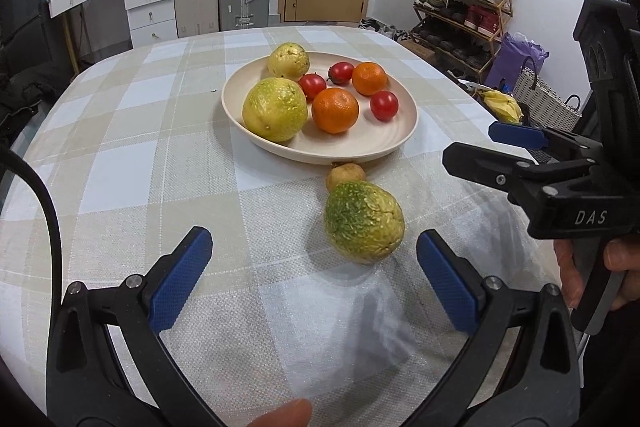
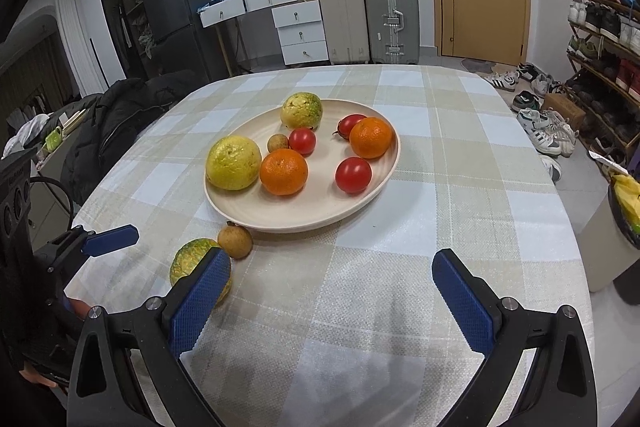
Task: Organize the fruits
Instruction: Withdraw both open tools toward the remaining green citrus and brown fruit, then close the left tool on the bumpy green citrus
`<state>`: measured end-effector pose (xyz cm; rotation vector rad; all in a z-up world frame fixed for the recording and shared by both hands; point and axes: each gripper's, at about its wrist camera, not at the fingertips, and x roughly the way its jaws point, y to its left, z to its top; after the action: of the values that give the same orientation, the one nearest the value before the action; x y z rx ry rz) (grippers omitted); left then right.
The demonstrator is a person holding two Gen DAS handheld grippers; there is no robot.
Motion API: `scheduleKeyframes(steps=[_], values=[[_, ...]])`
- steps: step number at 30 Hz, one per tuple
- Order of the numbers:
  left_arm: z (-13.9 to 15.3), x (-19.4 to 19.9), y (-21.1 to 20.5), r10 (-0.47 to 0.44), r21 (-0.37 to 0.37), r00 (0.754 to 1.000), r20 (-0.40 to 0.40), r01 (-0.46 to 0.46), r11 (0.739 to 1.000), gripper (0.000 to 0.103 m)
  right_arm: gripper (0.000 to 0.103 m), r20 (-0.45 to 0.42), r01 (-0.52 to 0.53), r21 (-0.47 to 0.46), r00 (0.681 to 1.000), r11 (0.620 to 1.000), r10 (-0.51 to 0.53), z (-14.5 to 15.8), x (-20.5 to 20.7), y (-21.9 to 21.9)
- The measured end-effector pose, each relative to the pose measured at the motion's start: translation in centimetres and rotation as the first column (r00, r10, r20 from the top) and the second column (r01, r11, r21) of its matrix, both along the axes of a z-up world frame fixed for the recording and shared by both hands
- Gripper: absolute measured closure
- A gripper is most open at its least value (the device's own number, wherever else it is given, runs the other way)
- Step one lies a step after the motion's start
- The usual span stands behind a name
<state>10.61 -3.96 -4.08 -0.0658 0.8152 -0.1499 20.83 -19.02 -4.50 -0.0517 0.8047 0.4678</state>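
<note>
A cream plate [image 1: 360, 151] [image 2: 304, 215] holds two yellow-green fruits, two oranges, three red tomatoes and a small brown fruit [image 2: 277, 142]. On the checked cloth in front of the plate lie a green-yellow fruit [image 1: 363, 221] [image 2: 188, 261] and a small brown fruit [image 1: 345, 177] [image 2: 235, 241]. My left gripper [image 1: 314, 285] is open, with the green-yellow fruit just ahead of its fingertips, nearer the right one. My right gripper [image 2: 328, 297] is open over bare cloth; its left finger [image 2: 200, 301] partly hides the green-yellow fruit. The right gripper [image 1: 476, 143] also appears at the right of the left wrist view.
The table [image 2: 460, 187] has a rounded edge, with a dark jacket on a chair [image 2: 112, 123] at its left. Suitcases [image 2: 372, 19], drawers, a door and a shoe rack [image 1: 464, 7] stand beyond. A bag with yellow items [image 1: 504, 105] sits at the right.
</note>
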Motion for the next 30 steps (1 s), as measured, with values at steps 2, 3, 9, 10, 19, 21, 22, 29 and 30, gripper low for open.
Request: scheduleKeyframes(steps=[2,3,9,10,19,21,22,29,30], values=[[-0.1,0.1,0.0,-0.003,0.001,1.000,-0.003,0.003,1.000,0.001,0.000,-0.002,0.003,0.002,1.000,1.000,-0.003,0.0,0.1,0.0],[-0.2,0.2,0.0,-0.005,0.002,1.000,-0.004,0.005,1.000,0.001,0.000,-0.004,0.004,0.002,1.000,1.000,-0.004,-0.1,0.1,-0.1],[-0.5,0.6,-0.3,-0.005,0.006,1.000,-0.014,0.005,1.000,0.007,0.000,-0.011,0.002,-0.006,1.000,1.000,-0.002,-0.2,0.2,-0.1],[-0.6,0.8,-0.3,-0.006,0.001,1.000,-0.017,0.006,1.000,0.008,0.000,-0.012,0.003,-0.005,1.000,1.000,-0.003,-0.3,0.3,-0.1],[-1.4,1.8,-0.5,-0.014,-0.040,0.999,-0.050,0.012,0.999,0.017,0.000,-0.021,-0.005,-0.013,1.000,1.000,0.005,-0.6,0.2,-0.1],[-1.5,1.9,-0.7,-0.023,-0.042,0.998,-0.052,0.020,0.999,0.020,0.000,-0.023,-0.007,-0.016,1.000,1.000,0.006,-0.6,0.2,-0.1],[-1.5,2.0,-0.9,-0.027,-0.041,0.998,-0.055,0.024,0.999,0.020,0.000,-0.023,-0.009,-0.018,1.000,1.000,0.008,-0.6,0.2,-0.1],[-1.9,2.4,-1.5,-0.070,-0.060,0.995,-0.073,0.066,0.996,0.041,0.000,-0.030,-0.018,-0.029,0.999,0.999,0.017,-0.9,0.1,0.3],[-1.9,2.4,-1.5,-0.082,-0.071,0.994,-0.072,0.076,0.995,0.047,0.000,-0.030,-0.018,-0.030,0.999,0.999,0.018,-0.9,0.1,0.3]])
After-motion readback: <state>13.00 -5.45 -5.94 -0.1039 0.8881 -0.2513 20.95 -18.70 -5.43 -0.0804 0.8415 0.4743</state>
